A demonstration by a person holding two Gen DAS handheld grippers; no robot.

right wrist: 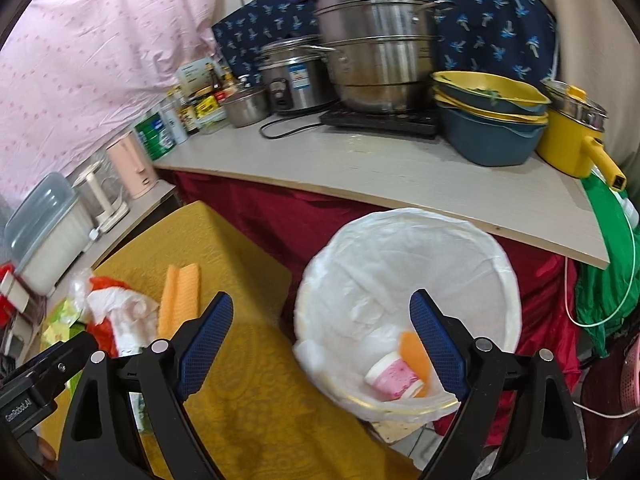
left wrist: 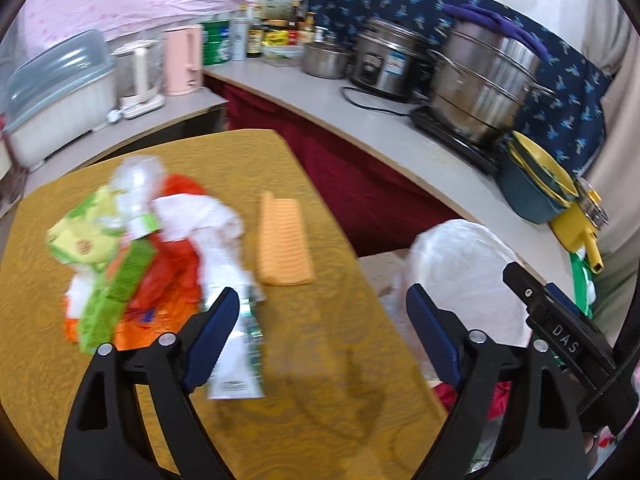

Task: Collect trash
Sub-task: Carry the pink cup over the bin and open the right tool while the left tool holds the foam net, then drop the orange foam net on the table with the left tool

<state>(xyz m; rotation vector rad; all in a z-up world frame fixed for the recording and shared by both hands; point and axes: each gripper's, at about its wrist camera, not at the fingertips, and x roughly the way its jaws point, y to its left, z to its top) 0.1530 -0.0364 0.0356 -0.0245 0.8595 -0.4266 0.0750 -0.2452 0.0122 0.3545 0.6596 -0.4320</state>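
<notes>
A heap of trash (left wrist: 132, 248) lies on the yellow-clothed table (left wrist: 320, 380): red, white and green wrappers, with a white-and-green packet (left wrist: 240, 364) nearest me. My left gripper (left wrist: 320, 320) hovers open over the table, the packet just beside its left finger and nothing between the pads. To the right of the table stands a bin lined with a white bag (right wrist: 404, 280); a pink cup (right wrist: 394, 378) and an orange piece (right wrist: 416, 354) lie inside. Empty and open, my right gripper (right wrist: 322, 326) hangs above the gap between the table edge and the bin.
A folded orange cloth (left wrist: 282, 240) lies on the table beside the heap. Behind runs a counter (right wrist: 400, 172) with steel pots (right wrist: 376, 40), stacked bowls (right wrist: 488, 120), a yellow pot (right wrist: 572, 136), bottles and kettles. Red fabric hangs below it.
</notes>
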